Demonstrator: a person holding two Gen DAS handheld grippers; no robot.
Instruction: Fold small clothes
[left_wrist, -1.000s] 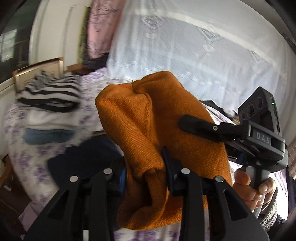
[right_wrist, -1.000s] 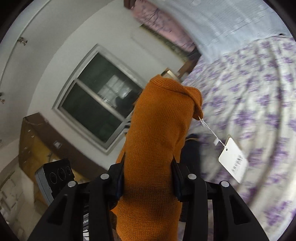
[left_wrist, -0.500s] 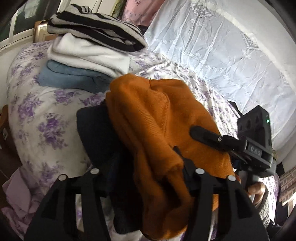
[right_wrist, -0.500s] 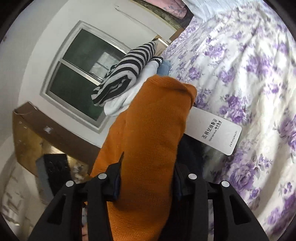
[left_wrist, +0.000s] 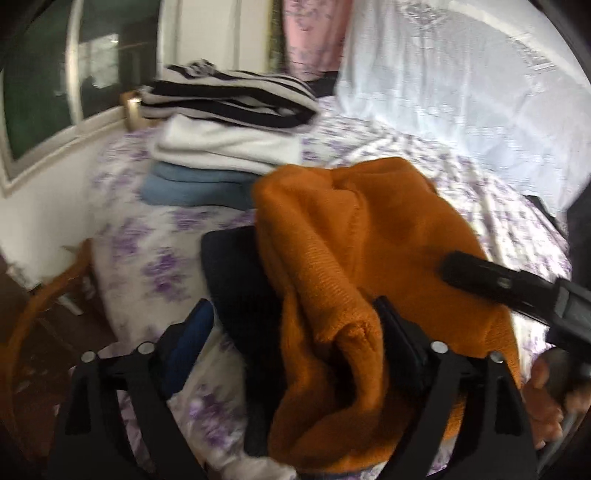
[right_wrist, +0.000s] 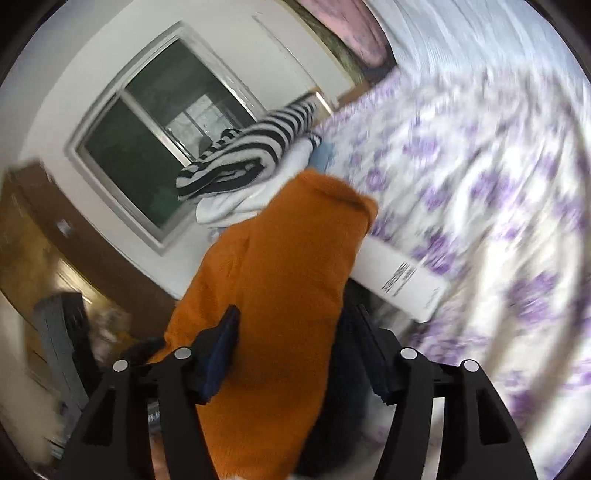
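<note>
Purple-flowered bedding covers the bed (left_wrist: 140, 254), and on it the orange knit garment (left_wrist: 354, 251) is seen lying over a dark garment (left_wrist: 236, 273). Both sets of fingers have just been opening: the left gripper (left_wrist: 295, 332) stands spread wide, the knit loose between its fingers and touched on one side only, and the right gripper (right_wrist: 295, 339) is likewise released around the orange cloth — no pad is pressed on it. Beyond, a white hang tag (right_wrist: 402, 280) is seen beside the knit, and a folded stack (left_wrist: 225, 147) — striped, white, blue — sits near the window.

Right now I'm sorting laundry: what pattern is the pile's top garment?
Black-and-white stripes, clearest in the left wrist view.
</note>
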